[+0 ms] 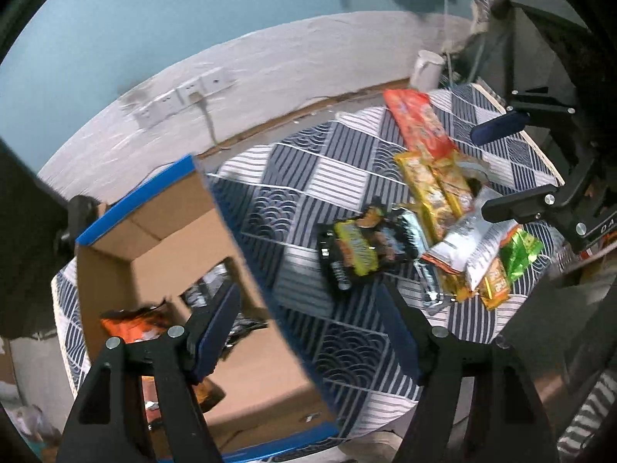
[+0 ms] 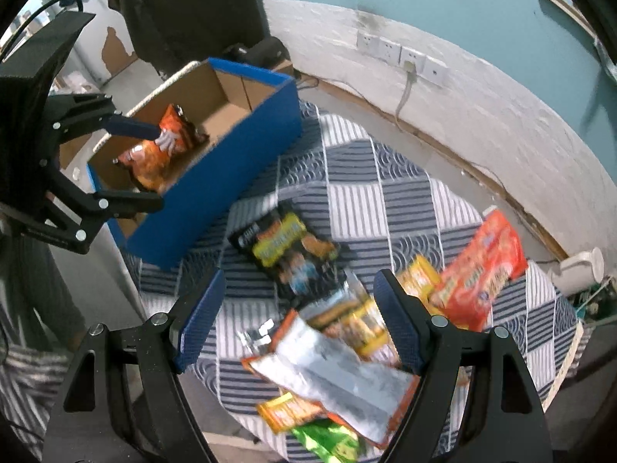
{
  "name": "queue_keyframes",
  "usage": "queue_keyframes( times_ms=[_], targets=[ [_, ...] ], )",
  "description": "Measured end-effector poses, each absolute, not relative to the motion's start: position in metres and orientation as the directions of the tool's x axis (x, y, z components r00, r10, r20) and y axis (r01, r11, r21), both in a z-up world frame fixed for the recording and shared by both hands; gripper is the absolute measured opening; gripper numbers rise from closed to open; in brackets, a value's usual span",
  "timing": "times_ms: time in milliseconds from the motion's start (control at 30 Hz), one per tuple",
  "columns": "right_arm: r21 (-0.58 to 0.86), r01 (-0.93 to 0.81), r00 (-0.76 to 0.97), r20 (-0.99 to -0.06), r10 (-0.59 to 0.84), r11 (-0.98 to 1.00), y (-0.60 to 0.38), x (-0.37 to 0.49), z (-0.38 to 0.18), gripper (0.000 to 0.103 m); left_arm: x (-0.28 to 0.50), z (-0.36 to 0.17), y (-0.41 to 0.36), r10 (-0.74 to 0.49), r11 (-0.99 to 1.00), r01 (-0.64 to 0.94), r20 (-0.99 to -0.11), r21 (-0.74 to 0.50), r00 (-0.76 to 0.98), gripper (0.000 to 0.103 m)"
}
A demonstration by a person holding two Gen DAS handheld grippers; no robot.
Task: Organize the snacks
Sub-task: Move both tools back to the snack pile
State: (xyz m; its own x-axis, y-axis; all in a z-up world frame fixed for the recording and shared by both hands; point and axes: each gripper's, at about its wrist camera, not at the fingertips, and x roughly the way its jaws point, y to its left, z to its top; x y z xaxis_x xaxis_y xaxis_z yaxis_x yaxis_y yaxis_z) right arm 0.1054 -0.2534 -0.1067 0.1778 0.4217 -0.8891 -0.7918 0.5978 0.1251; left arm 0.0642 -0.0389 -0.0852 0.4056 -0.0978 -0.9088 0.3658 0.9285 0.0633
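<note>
Your left gripper (image 1: 312,320) hangs over the right wall of the blue-sided cardboard box (image 2: 246,154), jaws apart and empty; an orange crinkled snack bag (image 2: 162,146) lies inside the box. Right of the box, on the blue-and-white patterned cloth (image 2: 385,200), a black snack packet (image 2: 289,254) lies alone. Your right gripper (image 2: 300,320) hovers, jaws apart and gripping nothing, above the near pile topped by a silver foil bag (image 2: 331,378), with a long red wrapper (image 2: 482,270) at far right.

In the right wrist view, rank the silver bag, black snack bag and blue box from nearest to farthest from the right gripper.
From the right gripper:
1. Silver bag, between its fingers, just below.
2. Black snack bag, just ahead on the cloth.
3. Blue box, farthest, upper left.
</note>
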Motion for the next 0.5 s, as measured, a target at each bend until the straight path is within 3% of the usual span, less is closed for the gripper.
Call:
queue_keyframes(
  times_ms=[500],
  targets=[
    [0.122, -0.844, 0.043, -0.955, 0.293, 0.522, -0.299, 0.101, -0.178, 0.080, 0.066, -0.127, -0.093, -0.122, 0.883, 0.468, -0.950, 0.027, 0.287, 0.075]
  ],
)
